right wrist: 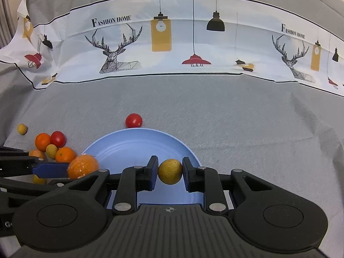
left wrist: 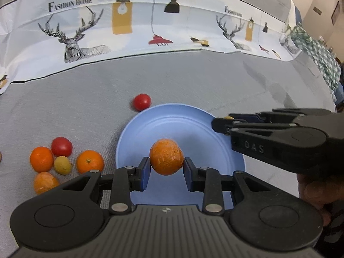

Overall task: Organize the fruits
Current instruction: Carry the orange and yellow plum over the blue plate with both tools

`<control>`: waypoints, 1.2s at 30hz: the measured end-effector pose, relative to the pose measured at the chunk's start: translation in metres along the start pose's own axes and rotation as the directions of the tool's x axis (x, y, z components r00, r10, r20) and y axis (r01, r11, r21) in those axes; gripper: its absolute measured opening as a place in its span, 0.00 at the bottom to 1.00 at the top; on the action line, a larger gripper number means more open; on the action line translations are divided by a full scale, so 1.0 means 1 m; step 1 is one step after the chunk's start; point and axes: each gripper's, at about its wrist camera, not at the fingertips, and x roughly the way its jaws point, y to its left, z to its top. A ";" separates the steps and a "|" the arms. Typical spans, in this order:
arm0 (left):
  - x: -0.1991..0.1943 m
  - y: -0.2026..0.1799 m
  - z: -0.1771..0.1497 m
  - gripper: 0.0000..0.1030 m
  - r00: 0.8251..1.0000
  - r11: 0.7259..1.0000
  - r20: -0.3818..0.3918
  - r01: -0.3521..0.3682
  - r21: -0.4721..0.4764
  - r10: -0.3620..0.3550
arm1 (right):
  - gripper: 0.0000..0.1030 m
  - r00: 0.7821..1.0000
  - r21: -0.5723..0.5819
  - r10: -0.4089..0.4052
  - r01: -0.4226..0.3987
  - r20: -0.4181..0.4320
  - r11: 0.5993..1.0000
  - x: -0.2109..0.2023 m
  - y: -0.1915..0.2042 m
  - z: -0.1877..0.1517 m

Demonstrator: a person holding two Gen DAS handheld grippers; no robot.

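Observation:
My left gripper (left wrist: 166,164) is shut on an orange tangerine (left wrist: 166,156) and holds it over the blue plate (left wrist: 193,124). The right gripper (right wrist: 170,173) is shut on a small yellow-brown fruit (right wrist: 170,171) above the plate's (right wrist: 120,148) right side. Seen from the left wrist, the right gripper (left wrist: 223,122) reaches in from the right over the plate rim. From the right wrist, the left gripper's blue pad (right wrist: 51,168) presses the tangerine (right wrist: 82,165) at the plate's left edge. No fruit shows on the bare blue of the plate.
A cluster of tangerines (left wrist: 90,161), a red tomato (left wrist: 61,146) and a small yellow fruit (left wrist: 62,165) lies on the grey cloth left of the plate. Another tomato (left wrist: 141,101) sits just behind the plate. A printed cloth (left wrist: 129,25) runs along the back. One yellow fruit (right wrist: 22,128) lies far left.

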 end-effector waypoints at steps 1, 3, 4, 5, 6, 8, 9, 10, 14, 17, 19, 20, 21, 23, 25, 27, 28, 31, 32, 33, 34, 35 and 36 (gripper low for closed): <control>0.001 -0.002 -0.001 0.35 1.000 1.000 -0.006 0.003 0.008 -0.003 | 0.25 1.000 -0.001 0.000 0.000 -0.001 1.000 0.000 0.000 0.000; 0.003 -0.005 -0.003 0.35 1.000 1.000 -0.016 0.003 0.029 -0.002 | 0.25 1.000 -0.002 -0.001 0.001 -0.004 1.000 0.001 0.001 0.000; 0.004 -0.006 -0.003 0.35 1.000 0.999 -0.020 0.002 0.035 -0.001 | 0.25 1.000 -0.002 -0.002 0.002 -0.005 1.000 0.002 0.001 0.000; 0.005 -0.008 -0.004 0.36 1.000 0.999 -0.025 0.001 0.043 0.000 | 0.25 1.000 -0.002 -0.003 0.003 -0.005 1.000 0.002 0.001 0.000; 0.006 -0.009 -0.004 0.36 1.000 0.999 -0.028 0.001 0.048 0.000 | 0.25 1.000 -0.003 -0.004 0.004 -0.007 1.000 0.002 0.001 -0.001; 0.006 -0.009 -0.004 0.36 1.000 0.999 -0.030 0.001 0.050 0.001 | 0.25 1.000 -0.004 -0.005 0.005 -0.009 1.000 0.003 0.001 -0.001; 0.006 -0.009 -0.004 0.35 1.000 0.999 -0.031 0.001 0.050 0.001 | 0.25 1.000 -0.005 -0.005 0.005 -0.010 1.000 0.003 0.001 -0.001; 0.006 -0.009 -0.004 0.36 1.000 0.999 -0.031 0.001 0.050 0.001 | 0.25 1.000 -0.006 -0.006 0.006 -0.011 1.000 0.003 0.001 -0.001; 0.006 -0.009 -0.004 0.36 0.999 0.999 -0.032 0.000 0.050 0.002 | 0.25 1.000 -0.007 -0.005 0.005 -0.012 1.000 0.004 0.002 -0.001; 0.006 -0.009 -0.004 0.36 0.999 0.999 -0.031 -0.002 0.052 0.004 | 0.25 1.000 -0.009 -0.005 0.005 -0.013 1.000 0.004 0.002 -0.001; 0.006 -0.010 -0.004 0.36 1.000 0.999 -0.030 -0.002 0.053 0.004 | 0.25 1.000 -0.013 -0.007 0.007 -0.013 1.000 0.004 0.003 -0.002; 0.006 -0.010 -0.004 0.36 1.000 0.999 -0.030 -0.003 0.053 0.004 | 0.25 1.000 -0.014 -0.007 0.007 -0.013 1.000 0.005 0.003 -0.002; 0.006 -0.010 -0.004 0.35 1.000 0.999 -0.030 -0.003 0.052 0.004 | 0.25 1.000 -0.015 -0.007 0.007 -0.014 1.000 0.005 0.003 -0.002; 0.006 -0.010 -0.004 0.35 1.000 0.999 -0.031 -0.003 0.053 0.004 | 0.25 1.000 -0.016 -0.007 0.007 -0.014 1.000 0.005 0.003 -0.002; 0.006 -0.010 -0.004 0.36 0.999 0.999 -0.031 -0.003 0.053 0.005 | 0.25 1.000 -0.016 -0.007 0.007 -0.016 1.000 0.005 0.003 -0.002; 0.006 -0.010 -0.004 0.36 1.000 0.999 -0.031 -0.003 0.052 0.005 | 0.25 1.000 -0.018 -0.007 0.007 -0.015 1.000 0.005 0.003 -0.002; 0.006 -0.010 -0.004 0.36 1.000 0.999 -0.031 -0.003 0.052 0.005 | 0.25 1.000 -0.018 -0.007 0.006 -0.016 1.000 0.005 0.003 -0.002; 0.006 -0.010 -0.004 0.36 0.999 0.999 -0.032 -0.003 0.054 0.005 | 0.25 1.000 -0.020 -0.007 0.007 -0.016 1.000 0.004 0.003 -0.001; 0.006 -0.010 -0.003 0.35 0.999 0.999 -0.032 -0.004 0.053 0.006 | 0.25 1.000 -0.021 -0.007 0.007 -0.016 1.000 0.004 0.003 -0.001; 0.006 -0.010 -0.003 0.35 0.999 0.999 -0.032 -0.004 0.053 0.006 | 0.25 1.000 -0.020 -0.007 0.007 -0.016 1.000 0.004 0.003 -0.001; 0.006 -0.010 -0.003 0.35 0.999 0.999 -0.032 -0.004 0.052 0.006 | 0.25 1.000 -0.021 -0.007 0.007 -0.017 1.000 0.004 0.003 -0.001; 0.005 -0.010 -0.003 0.36 0.999 0.999 -0.032 -0.005 0.053 0.006 | 0.25 1.000 -0.020 -0.008 0.008 -0.017 1.000 0.004 0.003 -0.001; 0.005 -0.010 -0.003 0.35 0.999 0.999 -0.032 -0.005 0.052 0.006 | 0.25 1.000 -0.020 -0.008 0.008 -0.016 1.000 0.004 0.004 -0.001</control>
